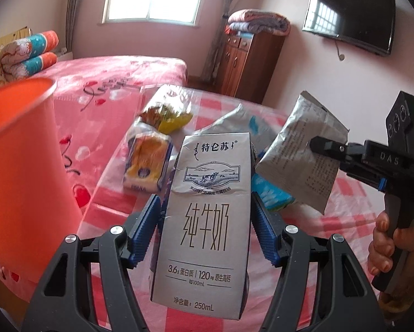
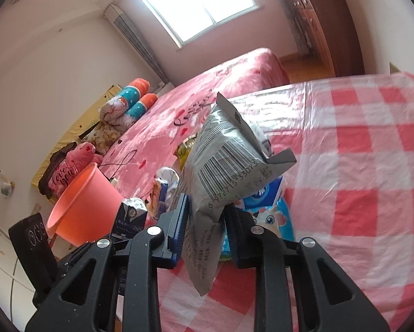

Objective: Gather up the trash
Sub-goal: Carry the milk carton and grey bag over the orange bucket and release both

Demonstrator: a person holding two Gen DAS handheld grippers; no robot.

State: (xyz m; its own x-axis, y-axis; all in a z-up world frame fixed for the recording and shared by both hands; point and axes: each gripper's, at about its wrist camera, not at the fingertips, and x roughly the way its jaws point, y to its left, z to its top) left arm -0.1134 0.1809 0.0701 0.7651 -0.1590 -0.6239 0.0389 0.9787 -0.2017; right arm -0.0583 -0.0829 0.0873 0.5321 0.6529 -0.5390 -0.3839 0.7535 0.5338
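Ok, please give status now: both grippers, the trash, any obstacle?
Left gripper shut on milk carton. Right gripper shut on silver wrapper. Orange bin left, unobstructed.

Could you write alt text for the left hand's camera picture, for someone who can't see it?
The left gripper clamps an upright grey milk carton above a red-checked table. At right, the right gripper, held in a hand, pinches a flattened silver packet; an orange bin stands at left, with snack wrappers behind the carton.
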